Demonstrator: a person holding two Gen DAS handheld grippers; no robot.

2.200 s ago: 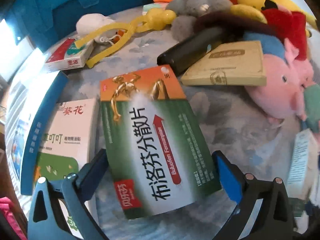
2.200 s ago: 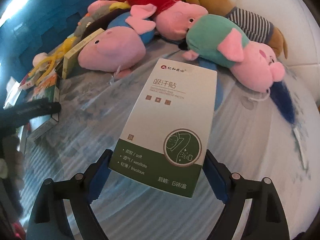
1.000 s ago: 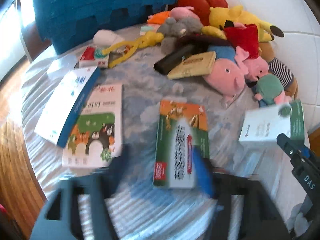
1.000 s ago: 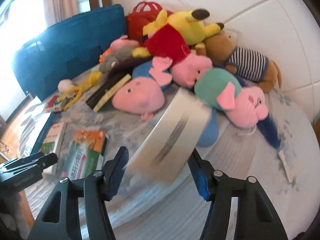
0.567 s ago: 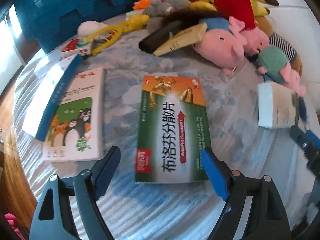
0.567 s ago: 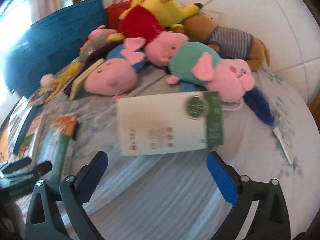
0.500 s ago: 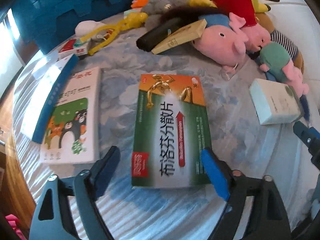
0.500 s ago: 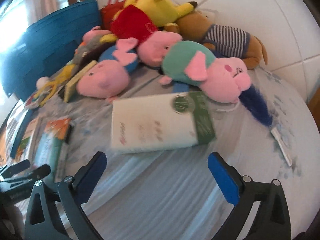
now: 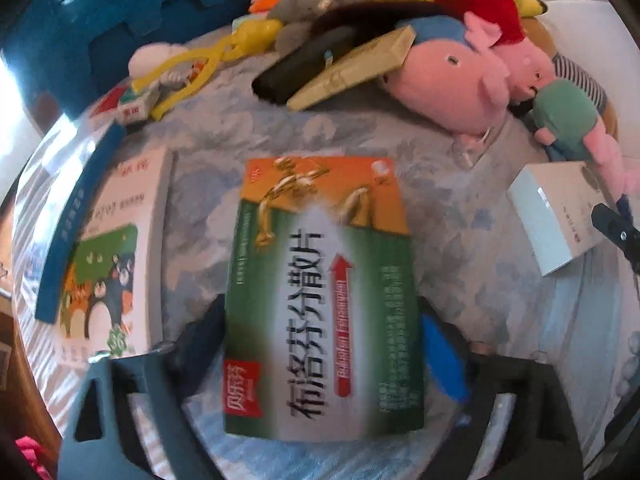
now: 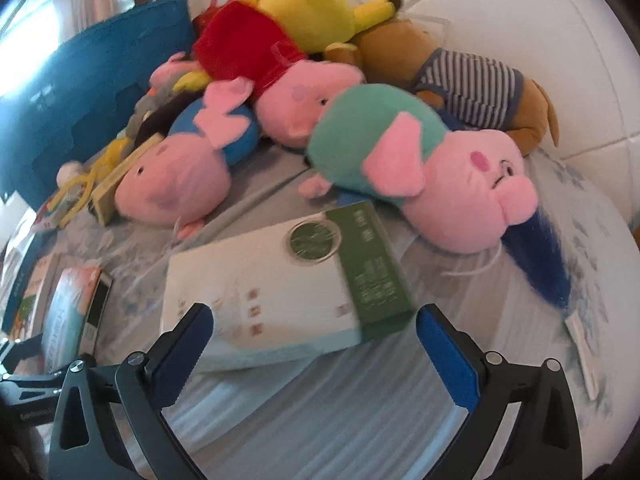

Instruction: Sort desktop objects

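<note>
A green and orange medicine box lies flat on the blue-patterned tablecloth. My left gripper is open, its jaws standing on either side of the box's near end. A white and green box lies flat on the cloth in front of my right gripper, which is open and empty just short of it. The same white box shows at the right of the left wrist view. The green and orange box shows at the left of the right wrist view.
A pile of plush toys sits at the back: pink pigs, a yellow one, a striped bear. A white cartoon box, a tan box and a yellow toy lie around. A blue crate stands behind.
My left gripper has moved forward so its jaws now flank the green and orange box. My right gripper let go of the white box, which now lies flat, and has moved closer to it.
</note>
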